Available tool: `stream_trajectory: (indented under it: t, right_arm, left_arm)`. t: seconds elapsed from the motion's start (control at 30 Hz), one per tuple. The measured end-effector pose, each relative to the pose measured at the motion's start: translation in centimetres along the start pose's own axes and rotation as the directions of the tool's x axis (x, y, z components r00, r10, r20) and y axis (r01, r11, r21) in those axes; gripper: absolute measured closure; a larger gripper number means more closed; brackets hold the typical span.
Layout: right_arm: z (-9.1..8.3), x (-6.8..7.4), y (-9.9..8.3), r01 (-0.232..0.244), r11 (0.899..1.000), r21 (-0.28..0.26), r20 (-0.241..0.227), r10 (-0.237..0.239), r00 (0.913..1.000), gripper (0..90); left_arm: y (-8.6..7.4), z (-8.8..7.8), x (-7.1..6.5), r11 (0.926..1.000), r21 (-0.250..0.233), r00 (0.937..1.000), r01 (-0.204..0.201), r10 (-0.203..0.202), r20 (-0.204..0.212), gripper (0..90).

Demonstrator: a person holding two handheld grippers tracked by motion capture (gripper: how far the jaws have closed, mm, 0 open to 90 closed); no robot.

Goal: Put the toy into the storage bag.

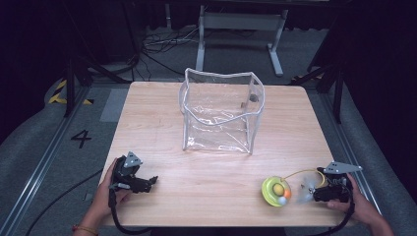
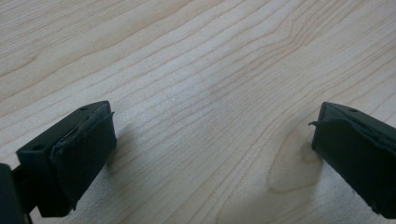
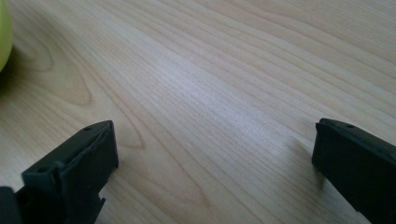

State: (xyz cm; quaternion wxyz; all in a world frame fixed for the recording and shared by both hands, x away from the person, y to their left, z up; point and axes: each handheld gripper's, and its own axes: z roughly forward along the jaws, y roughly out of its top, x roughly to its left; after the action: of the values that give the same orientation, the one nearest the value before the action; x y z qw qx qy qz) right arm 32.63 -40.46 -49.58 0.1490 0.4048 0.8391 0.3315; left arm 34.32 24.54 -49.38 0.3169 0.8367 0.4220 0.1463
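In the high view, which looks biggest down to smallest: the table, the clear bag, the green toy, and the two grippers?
1. Table
2. Clear bag
3. Left gripper and right gripper: about alike, so unranked
4. Green toy: close to the grippers in size, so this last place is unsure.
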Motion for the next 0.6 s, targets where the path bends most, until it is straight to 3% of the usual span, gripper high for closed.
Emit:
stream_trajectory:
  t: [0.13,0.23,0.33,0.43,0.53,0.6]
  right_arm:
    - [-0.1,-0.2,0.4,0.014,0.999,0.045,-0.007,-0.014,0.9999,0.2]
    - [-0.2,-0.2,0.4,0.01,0.999,0.047,-0.009,-0.009,0.9999,3.1]
    - [-0.8,-0.2,0.5,0.02,0.999,0.04,-0.021,-0.019,0.9996,22.8]
    - [-1.3,-0.3,0.9,0.036,0.997,0.07,-0.018,-0.035,0.9992,20.1]
    - [-1.9,-0.4,1.4,0.023,0.996,0.082,-0.035,-0.02,0.9992,23.9]
    - [-2.5,0.1,2.3,0.063,0.991,0.12,-0.042,-0.059,0.9974,24.9]
  left_arm:
    - [0.0,-0.1,0.1,0.9998,0.0,0.9998,-0.019,0.019,-0.004,0.2]
    - [-0.2,-0.1,0.1,1.0,0.001,1.0,0.002,-0.002,0.004,0.3]
    - [-0.2,-0.1,0.1,1.0,0.0,1.0,0.0,0.0,0.003,0.2]
    - [-0.2,-0.2,0.1,1.0,0.002,1.0,0.0,0.0,-0.002,0.3]
    - [-0.2,-0.2,0.1,1.0,0.0,0.9999,-0.008,0.008,-0.009,0.3]
    - [-0.2,-0.2,0.1,0.9999,0.0,0.9999,-0.01,0.01,-0.009,0.3]
